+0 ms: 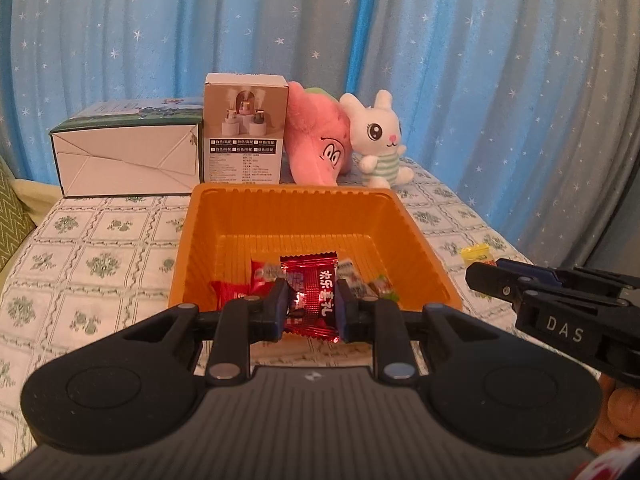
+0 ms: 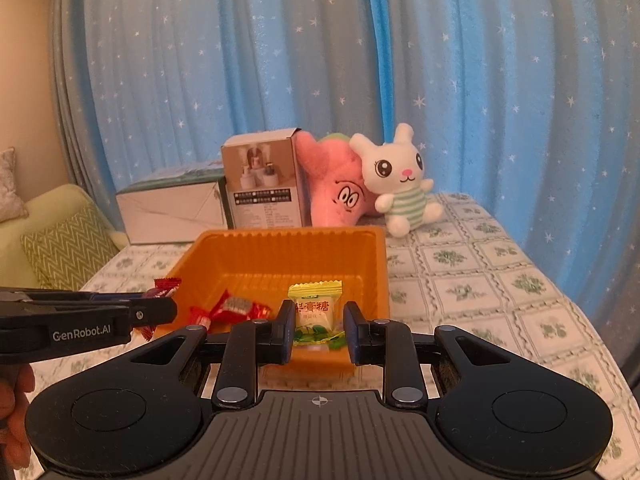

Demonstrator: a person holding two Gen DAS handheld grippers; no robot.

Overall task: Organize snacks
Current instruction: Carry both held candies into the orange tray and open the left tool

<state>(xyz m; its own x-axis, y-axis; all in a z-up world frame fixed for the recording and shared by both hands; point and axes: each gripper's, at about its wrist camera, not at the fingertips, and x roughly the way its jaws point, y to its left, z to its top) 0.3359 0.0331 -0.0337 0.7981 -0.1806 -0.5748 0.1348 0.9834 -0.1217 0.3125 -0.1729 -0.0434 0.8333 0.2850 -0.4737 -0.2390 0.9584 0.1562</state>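
Note:
An orange plastic tray sits on the patterned tablecloth and holds several wrapped candies. My left gripper is shut on a dark red snack packet over the tray's near edge. My right gripper is shut on a yellow-green candy packet above the tray's near right corner. In the right wrist view the left gripper comes in from the left with the red packet. In the left wrist view the right gripper comes in from the right with the yellow packet.
A white carton, an upright product box, a pink plush and a white bunny plush stand behind the tray. A blue starred curtain hangs behind. A green cushioned sofa is at left.

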